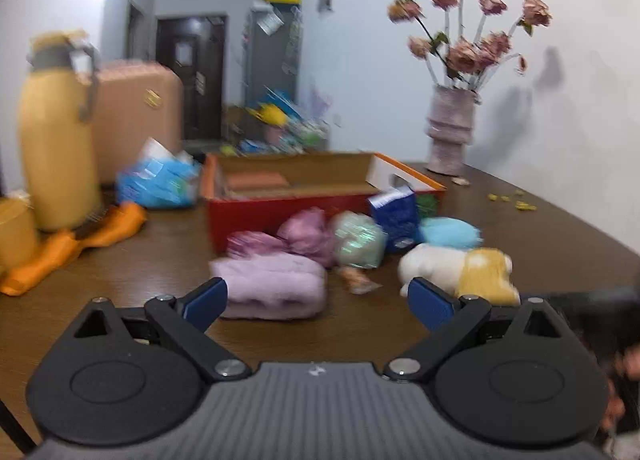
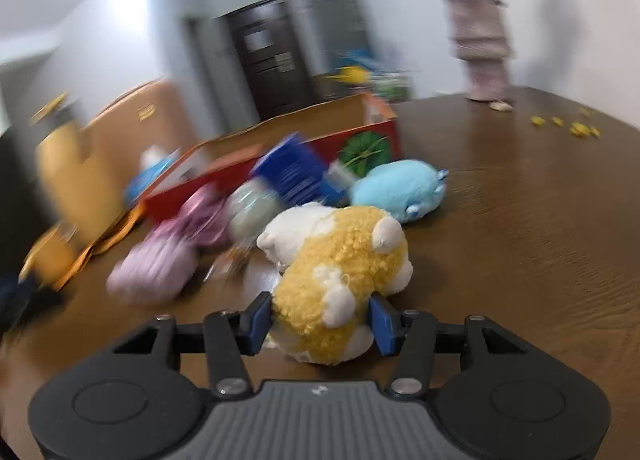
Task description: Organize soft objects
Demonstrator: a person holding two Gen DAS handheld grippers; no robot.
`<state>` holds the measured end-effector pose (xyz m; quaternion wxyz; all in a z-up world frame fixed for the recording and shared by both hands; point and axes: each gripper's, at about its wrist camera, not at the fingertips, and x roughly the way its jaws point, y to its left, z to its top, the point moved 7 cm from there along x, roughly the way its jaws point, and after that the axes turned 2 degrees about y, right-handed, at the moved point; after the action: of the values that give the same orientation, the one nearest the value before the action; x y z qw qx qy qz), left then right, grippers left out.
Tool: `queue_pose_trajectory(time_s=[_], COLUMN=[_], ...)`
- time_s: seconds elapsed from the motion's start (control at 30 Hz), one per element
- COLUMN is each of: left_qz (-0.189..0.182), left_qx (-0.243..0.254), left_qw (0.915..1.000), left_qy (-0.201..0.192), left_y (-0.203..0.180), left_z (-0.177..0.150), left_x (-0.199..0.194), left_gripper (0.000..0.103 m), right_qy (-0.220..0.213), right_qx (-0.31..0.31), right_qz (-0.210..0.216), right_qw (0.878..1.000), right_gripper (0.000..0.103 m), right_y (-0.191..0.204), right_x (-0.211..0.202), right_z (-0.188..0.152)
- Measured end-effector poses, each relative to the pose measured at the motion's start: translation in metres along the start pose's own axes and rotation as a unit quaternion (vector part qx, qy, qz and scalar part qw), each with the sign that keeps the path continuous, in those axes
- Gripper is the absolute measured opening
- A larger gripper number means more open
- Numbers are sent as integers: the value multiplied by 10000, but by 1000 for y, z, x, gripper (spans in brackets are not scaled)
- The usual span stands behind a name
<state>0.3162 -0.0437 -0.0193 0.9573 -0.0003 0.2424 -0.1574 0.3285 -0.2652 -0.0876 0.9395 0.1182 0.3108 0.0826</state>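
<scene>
The right gripper (image 2: pixel 320 322) has its two blue fingers (image 2: pixel 260 320) pressed on the sides of the yellow and white plush toy (image 2: pixel 340 280), so it is holding the toy; the toy sits on the brown table (image 2: pixel 520 240), near the camera; a blue plush toy (image 2: pixel 396 188) lies just behind it; the left gripper (image 1: pixel 318 300) has its fingers (image 1: pixel 206 302) spread wide with nothing between them; a fluffy pink thing (image 1: pixel 272 284) lies just past them on the table; the red box (image 1: pixel 280 208) stands farther back, with more soft things piled in front of it.
</scene>
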Motion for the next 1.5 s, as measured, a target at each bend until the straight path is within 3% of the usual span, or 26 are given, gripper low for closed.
queue_pose_trajectory(time_s=[0.1,0.23,0.3,0.33,0.4,0.47,0.57,0.83,0.97,1.13,1.27,1.4,1.5], left_qz=[-662,-1294,-1455,-1485,-1559,-1736,-1678,-1687,-1743,-1689,-1469,-1381,-1263], left_qx=[-268,-453,-520,-541,-614,-737,-859,-1016,-1127,-842,-717,-577,-732], left_qw=[9968,9880,9841,9832,9808,9760,9753,9739,9744,9815,9865,9881,9859], left_qy=[371,716,871,909,998,1092,1155,1126,866,317,64,347,818], left_y=[-20,-48,-57,-60,-62,-65,-63,-58,-55,-46,-29,-7,12], left_z=[-4,-7,-9,-10,-12,-13,-14,-15,0,63,130,180,189], left_x=[25,55,66,70,78,85,89,74,64,71,117,213,285], left_gripper=[99,98,92,88,68,60,49,46,46,46,46,52,51], right_qy=[168,-94,-249,-301,-256,-125,-86,-94,-236,-599,-614,-239,141], right_qx=[-324,105,307,399,513,547,580,568,454,192,52,4,57], right_qz=[72,315,438,485,540,685,798,895,990,1271,1534,1387,1188], right_qw=[9993,9994,9983,9976,9969,9961,9951,9943,9938,9899,9862,9900,9928], right_gripper=[72,73,71,66,54,43,41,39,38,38,37,38,38], right_y=[-12,-28,-32,-34,-38,-38,-36,-32,-24,-19,-21,-31,-42], right_x=[-26,-49,-52,-50,-43,-34,-28,-37,-48,-46,-1,84,154], right_z=[-20,-21,-16,-14,-10,-8,-6,-13,-4,62,136,215,256])
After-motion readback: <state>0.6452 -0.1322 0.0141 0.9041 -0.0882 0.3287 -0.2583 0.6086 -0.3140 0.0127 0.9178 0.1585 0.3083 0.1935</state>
